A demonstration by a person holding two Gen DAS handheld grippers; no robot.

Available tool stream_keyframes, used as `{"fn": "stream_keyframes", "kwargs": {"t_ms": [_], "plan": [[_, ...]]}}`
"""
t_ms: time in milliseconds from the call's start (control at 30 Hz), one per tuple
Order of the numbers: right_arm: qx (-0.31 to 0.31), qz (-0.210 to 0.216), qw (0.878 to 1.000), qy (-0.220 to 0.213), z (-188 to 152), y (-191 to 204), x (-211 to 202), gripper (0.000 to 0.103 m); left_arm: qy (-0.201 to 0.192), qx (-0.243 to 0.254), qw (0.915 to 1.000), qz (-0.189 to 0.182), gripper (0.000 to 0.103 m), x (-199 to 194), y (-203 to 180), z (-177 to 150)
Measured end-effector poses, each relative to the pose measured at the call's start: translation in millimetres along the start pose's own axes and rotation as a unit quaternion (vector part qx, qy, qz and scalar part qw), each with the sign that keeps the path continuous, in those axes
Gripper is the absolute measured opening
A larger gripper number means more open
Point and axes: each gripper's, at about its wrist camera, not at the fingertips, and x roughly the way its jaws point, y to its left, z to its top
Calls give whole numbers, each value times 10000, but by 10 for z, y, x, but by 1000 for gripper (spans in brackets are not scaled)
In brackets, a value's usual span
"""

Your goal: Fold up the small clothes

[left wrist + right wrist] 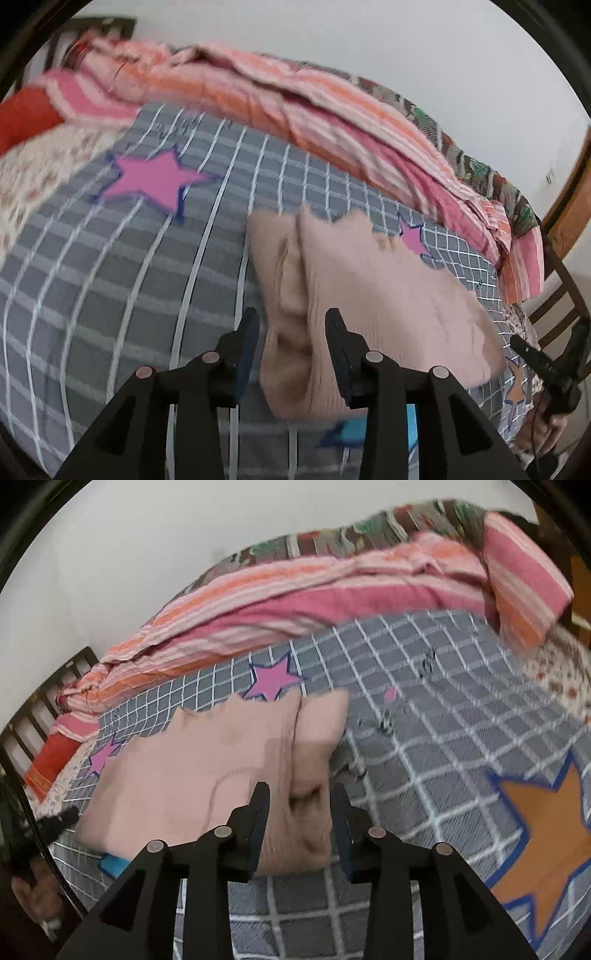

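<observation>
- Both tools, left tool (291, 332) and right tool (301, 805), hang with jaws parted, gripping nothing
- Beyond them, pink garment (369, 288) lies doubled over on the checked bed (110, 277); further folds and tidying probably remain
- Striped blanket (295, 99) bunches farthest back

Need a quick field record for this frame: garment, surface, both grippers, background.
garment: pink knit piece, lying folded on the bed, creased at both near ends
surface: grey checked sheet with star prints
left gripper: jaws apart, over the garment's left end, pads not pressing the cloth
right gripper: jaws apart, over the garment's right end, pads not pressing the cloth
background: striped blanket bunched along the far side, white wall behind
image quality: motion blur in both views
</observation>
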Motion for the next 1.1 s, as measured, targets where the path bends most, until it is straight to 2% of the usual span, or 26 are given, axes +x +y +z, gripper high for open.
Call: {"fn": "stream_keyframes", "kwargs": {"t_ms": [67,133,233,300,433,467,500,533,567,600,733,900,1000,1067,1100], "plan": [[-42,40,10000,8,121,6,71,34,-25,116,9999,-66,42,89,-63,184],[-63,170,9998,83,276,40,252,35,33,293,9995,-142,43,242,-168,343],[-56,222,9993,285,470,73,605,35,29,531,9986,11,43,529,-305,548],[9,104,9989,455,564,80,847,35,197,570,9981,142,43,777,-330,654],[111,-139,9940,1080,694,46,1346,35,672,578,9953,399,41,1249,-321,739],[122,-126,9932,1147,710,40,1420,34,708,581,9948,452,34,1311,-313,731],[145,-96,9929,1176,713,41,1466,34,729,549,9946,486,20,1367,-296,715],[139,-103,9927,1190,714,52,1496,31,741,521,9947,493,10,1395,-275,694],[72,-85,9927,1205,714,77,1533,15,719,482,9951,476,7,1400,-247,674],[5,5,9927,1202,711,103,1551,6,612,385,9965,411,7,1363,-191,654],[-59,439,9961,764,709,105,1438,6,431,133,9987,256,7,1226,-1,579],[39,106,9932,1156,678,85,1592,6,401,97,9990,150,10,1193,45,578],[-100,18,9965,834,731,239,1356,18,336,287,9987,253,16,1085,23,596],[-363,33,9979,539,735,450,1182,31,242,369,9983,385,21,1010,34,618],[-541,64,9975,444,724,582,1117,33,208,389,9981,421,23,976,42,628]]}}
